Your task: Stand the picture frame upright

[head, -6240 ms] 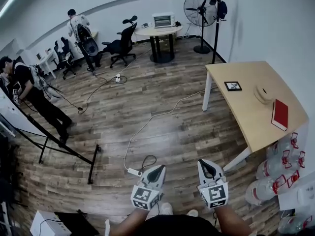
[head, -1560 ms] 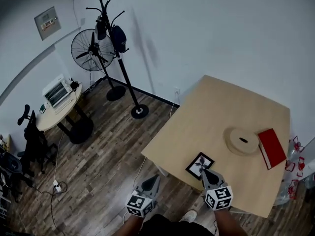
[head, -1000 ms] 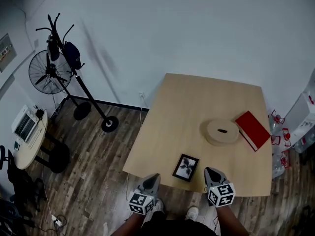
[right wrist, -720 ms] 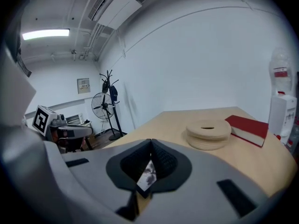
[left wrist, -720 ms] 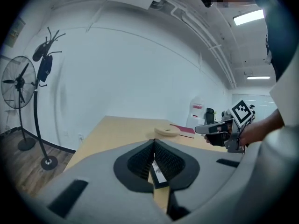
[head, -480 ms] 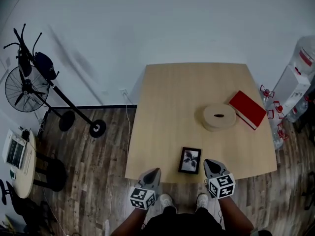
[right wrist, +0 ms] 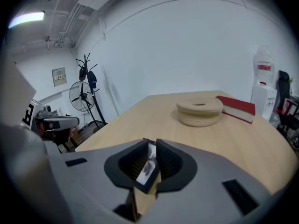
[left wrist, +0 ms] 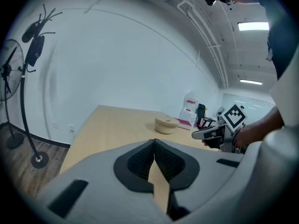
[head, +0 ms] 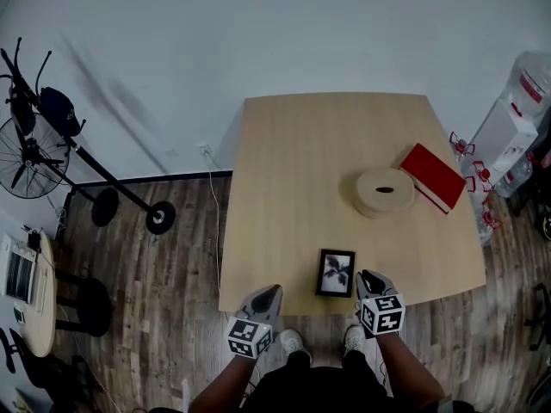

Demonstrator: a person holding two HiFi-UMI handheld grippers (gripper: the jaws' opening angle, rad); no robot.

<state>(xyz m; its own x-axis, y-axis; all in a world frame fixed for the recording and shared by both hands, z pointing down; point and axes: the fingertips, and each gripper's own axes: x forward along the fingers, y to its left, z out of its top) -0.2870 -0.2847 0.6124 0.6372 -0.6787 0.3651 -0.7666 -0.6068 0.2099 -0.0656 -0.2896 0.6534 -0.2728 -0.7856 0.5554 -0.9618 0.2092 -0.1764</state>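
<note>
Lying on tan table (head: 293, 170), picture frame (head: 336, 273) sits beside the just-opening, empty right gripper (head: 370, 275)

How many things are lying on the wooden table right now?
3: the picture frame flat near the front edge, the round wooden disc farther right, the red book beside it. Nothing looks hidden.

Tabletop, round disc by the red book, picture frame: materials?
Pale rectangular tabletop: wood or wood-look laminate, matte, faint grain. Round beige disc with centre hole: ridged sides, possibly wood or fibre. Small black picture frame: smooth dark border, plastic or painted wood.
</note>
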